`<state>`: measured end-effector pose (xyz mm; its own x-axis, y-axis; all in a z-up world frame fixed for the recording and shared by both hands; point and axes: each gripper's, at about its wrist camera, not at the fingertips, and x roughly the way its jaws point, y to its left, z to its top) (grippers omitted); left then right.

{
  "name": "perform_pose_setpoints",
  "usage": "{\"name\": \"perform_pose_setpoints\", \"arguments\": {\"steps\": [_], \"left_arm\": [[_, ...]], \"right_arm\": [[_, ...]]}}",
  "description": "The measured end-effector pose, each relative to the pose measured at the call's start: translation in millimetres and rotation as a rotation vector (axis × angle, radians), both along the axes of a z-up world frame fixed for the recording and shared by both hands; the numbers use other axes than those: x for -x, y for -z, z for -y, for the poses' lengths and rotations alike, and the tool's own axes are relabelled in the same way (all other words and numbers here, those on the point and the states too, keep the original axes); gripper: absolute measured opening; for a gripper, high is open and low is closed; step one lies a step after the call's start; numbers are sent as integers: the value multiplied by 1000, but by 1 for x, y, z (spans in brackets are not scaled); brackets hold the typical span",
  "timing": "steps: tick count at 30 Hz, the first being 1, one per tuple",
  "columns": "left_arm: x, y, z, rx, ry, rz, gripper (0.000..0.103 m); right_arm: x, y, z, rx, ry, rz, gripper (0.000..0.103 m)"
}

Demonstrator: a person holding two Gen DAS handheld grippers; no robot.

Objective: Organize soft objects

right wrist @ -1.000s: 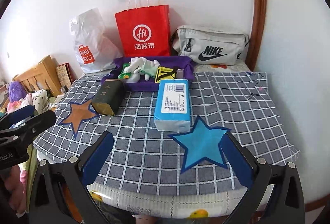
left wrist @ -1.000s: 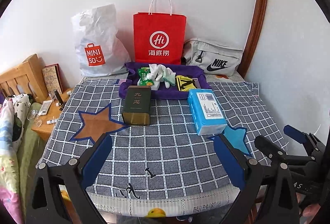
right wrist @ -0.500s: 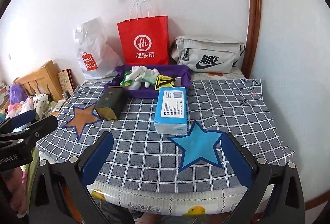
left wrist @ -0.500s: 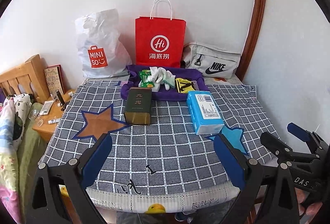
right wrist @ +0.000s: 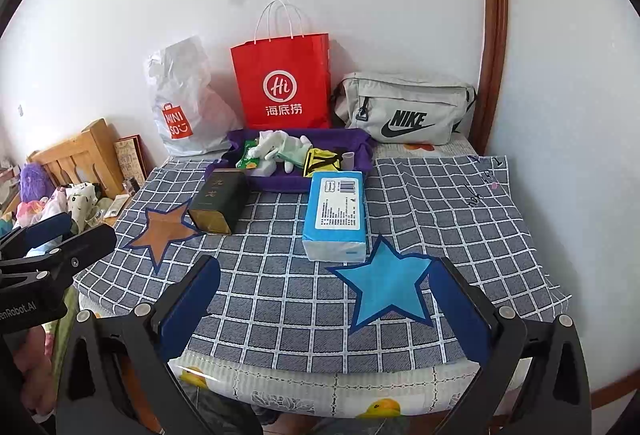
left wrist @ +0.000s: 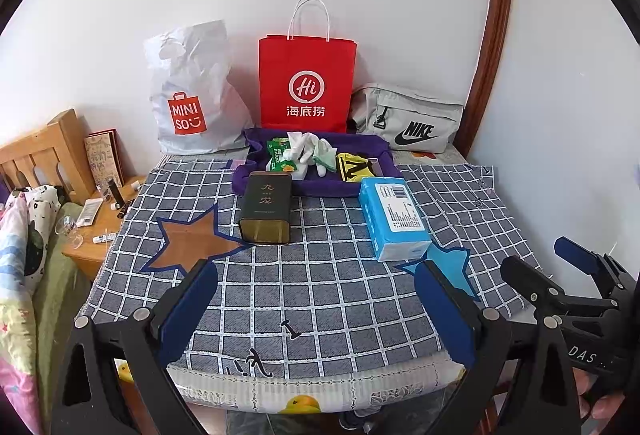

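A purple tray (left wrist: 256,182) (right wrist: 360,147) at the back of the table holds white gloves (left wrist: 302,147) (right wrist: 272,145), a green packet (left wrist: 278,159) and a yellow-black pouch (left wrist: 354,167) (right wrist: 320,161). In front of it lie a dark green tin (left wrist: 265,207) (right wrist: 218,201) and a blue tissue pack (left wrist: 394,217) (right wrist: 336,215). My left gripper (left wrist: 316,309) stands open over the table's near edge, holding nothing. My right gripper (right wrist: 324,309) is open too, near the blue star patch (right wrist: 384,289), empty. Each gripper shows at the side of the other's view.
A checked cloth (left wrist: 320,295) with a brown star (left wrist: 192,241) covers the table. Against the wall stand a white Miniso bag (left wrist: 188,95), a red paper bag (left wrist: 306,83) and a grey Nike pouch (left wrist: 408,119). A wooden bedside stand (left wrist: 96,223) and bedding lie left.
Both grippers have pulled back and risen a little from the table; the objects look smaller and farther. Nothing on the table has moved. Both stay open.
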<state>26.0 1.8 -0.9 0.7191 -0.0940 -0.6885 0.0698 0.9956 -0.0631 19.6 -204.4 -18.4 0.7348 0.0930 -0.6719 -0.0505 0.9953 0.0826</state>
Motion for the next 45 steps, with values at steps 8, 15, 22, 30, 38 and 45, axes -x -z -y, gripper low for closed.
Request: {"name": "perform_pose_setpoints", "arguments": {"steps": [8, 15, 22, 30, 38, 45], "left_arm": [[0, -1, 2, 0, 3, 0, 99], [0, -1, 4, -1, 2, 1, 99], [-1, -1, 6, -1, 4, -3, 100], [0, -2, 6, 0, 4, -2, 99], [-1, -1, 5, 0, 3, -3, 100], [0, 0, 6, 2, 6, -4, 99]], "right_arm": [[0, -1, -1, 0, -1, 2, 103], [1, -3, -3, 1, 0, 5, 103], [2, -5, -3, -1, 0, 5, 103], [2, -5, -4, -3, 0, 6, 103], [3, -6, -4, 0, 1, 7, 103], [3, -7, -5, 0, -1, 11, 103]]}}
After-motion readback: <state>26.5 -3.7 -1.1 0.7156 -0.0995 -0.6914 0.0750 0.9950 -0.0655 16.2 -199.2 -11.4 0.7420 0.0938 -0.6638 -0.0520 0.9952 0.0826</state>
